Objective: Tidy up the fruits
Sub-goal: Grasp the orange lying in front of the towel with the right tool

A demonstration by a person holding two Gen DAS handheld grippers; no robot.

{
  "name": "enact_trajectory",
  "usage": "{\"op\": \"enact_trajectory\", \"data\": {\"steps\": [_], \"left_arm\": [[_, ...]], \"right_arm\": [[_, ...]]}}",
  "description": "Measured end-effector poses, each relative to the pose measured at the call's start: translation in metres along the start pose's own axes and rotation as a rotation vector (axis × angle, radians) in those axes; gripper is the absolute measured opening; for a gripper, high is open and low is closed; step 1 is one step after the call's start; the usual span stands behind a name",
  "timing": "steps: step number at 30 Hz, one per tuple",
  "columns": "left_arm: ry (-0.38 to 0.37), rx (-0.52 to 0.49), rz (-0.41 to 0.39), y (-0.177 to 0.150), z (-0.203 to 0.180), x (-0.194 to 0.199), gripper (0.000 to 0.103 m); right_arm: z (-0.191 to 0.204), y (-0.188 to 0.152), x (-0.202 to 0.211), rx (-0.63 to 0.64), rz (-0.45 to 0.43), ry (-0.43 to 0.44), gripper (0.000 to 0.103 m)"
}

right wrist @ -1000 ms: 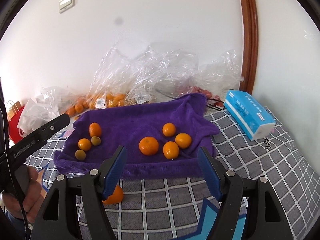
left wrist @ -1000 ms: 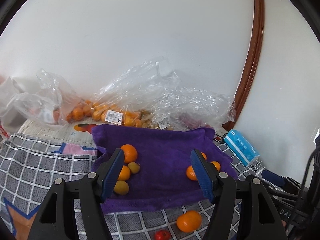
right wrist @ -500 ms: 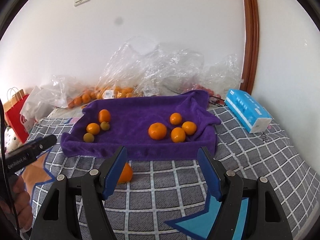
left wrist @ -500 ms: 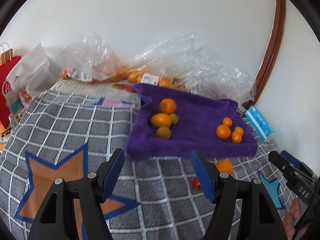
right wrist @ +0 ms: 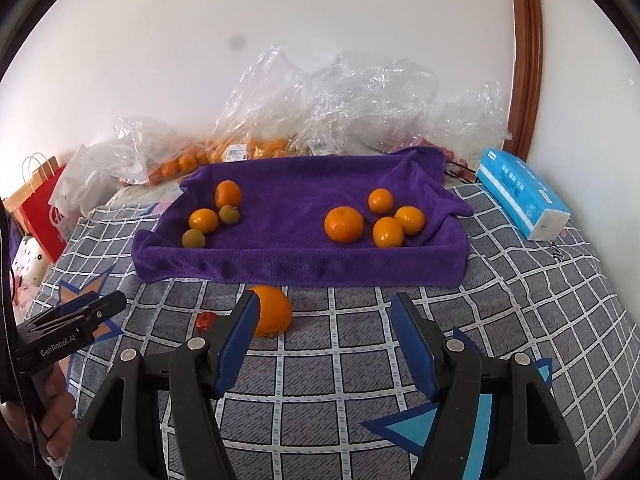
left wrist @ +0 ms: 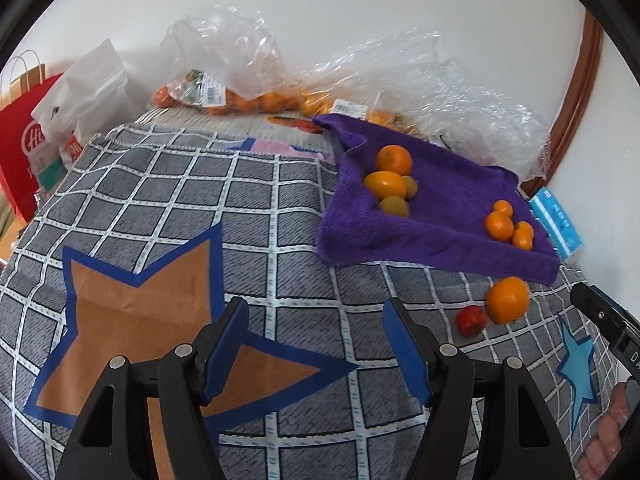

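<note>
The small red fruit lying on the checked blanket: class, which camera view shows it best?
The left wrist view. There the small red fruit is unobstructed, lying beside the loose orange. The right wrist view shows it smaller and blurrier, close to that gripper's left finger.

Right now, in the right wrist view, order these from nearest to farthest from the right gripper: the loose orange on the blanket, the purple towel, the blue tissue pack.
1. loose orange, just beyond the right gripper, by its left finger.
2. purple towel, straight ahead, behind the orange.
3. blue tissue pack, far right, near the wall.
</note>
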State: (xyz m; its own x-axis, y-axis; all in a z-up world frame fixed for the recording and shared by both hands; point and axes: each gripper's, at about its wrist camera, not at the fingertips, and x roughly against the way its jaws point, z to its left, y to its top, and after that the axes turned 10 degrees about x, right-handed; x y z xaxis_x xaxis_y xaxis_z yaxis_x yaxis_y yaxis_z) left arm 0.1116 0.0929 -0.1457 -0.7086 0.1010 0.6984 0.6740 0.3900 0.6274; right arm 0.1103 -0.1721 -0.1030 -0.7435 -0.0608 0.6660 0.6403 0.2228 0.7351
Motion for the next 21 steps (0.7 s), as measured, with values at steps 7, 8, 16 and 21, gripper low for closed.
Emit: {"op": "enact_trajectory", "data": {"steps": [7, 8, 16, 21], "left_arm": [[-0.023, 0.045, 0.029, -0.001, 0.007, -0.001, 0.067], [-0.023, 0.049, 0.025, -0.001, 0.007, -0.001, 0.067], [-0.028, 0.067, -0.001, -0.001, 0.011, 0.004, 0.067], [-0.032, 0.059, -0.007, 0.000, 0.009, 0.003, 0.067]], "right_arm": [[-0.004, -0.002, -0.020, -0.035, 0.046, 0.042, 0.052], [-0.004, -0.002, -0.023, -0.045, 0.052, 0.063, 0.051], [0.015, 0.006, -0.042, -0.016, 0.079, 0.190, 0.051], [0.025, 0.006, -0.061, 0.007, 0.123, 0.227, 0.051]]}}
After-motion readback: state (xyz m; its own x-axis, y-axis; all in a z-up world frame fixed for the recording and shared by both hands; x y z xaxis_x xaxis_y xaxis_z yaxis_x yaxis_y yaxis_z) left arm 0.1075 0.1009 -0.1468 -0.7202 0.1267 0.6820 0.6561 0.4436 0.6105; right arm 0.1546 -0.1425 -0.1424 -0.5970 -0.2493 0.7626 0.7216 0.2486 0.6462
